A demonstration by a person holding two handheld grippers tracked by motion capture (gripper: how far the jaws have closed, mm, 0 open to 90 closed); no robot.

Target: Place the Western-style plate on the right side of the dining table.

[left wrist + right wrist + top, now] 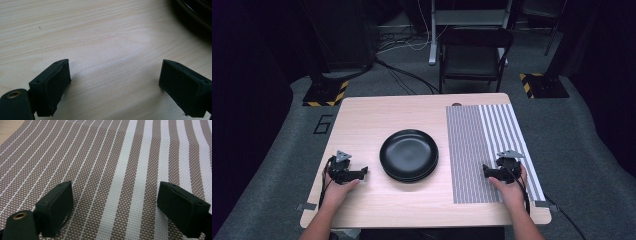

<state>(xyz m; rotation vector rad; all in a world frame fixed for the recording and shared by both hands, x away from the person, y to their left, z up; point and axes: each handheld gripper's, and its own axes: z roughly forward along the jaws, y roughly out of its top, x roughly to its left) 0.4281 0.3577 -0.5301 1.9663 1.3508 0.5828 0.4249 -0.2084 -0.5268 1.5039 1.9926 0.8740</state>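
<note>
- Plainly, the worktop [362,120] carries a striped placemat [472,150] at right and stacked black plates [409,154] at centre.
- Risk, as I judge it: a claw closing on the glossy rim could slip, or lift both plates.
- Left claw [363,171] sits just left of the plates, right claw [485,171] on the placemat; both gape wide, empty.

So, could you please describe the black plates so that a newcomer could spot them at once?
Start at the pale wooden table. Left of its striped placemat, near the middle, sits a small stack of round plates. It is the table's only glossy black round thing.
</note>
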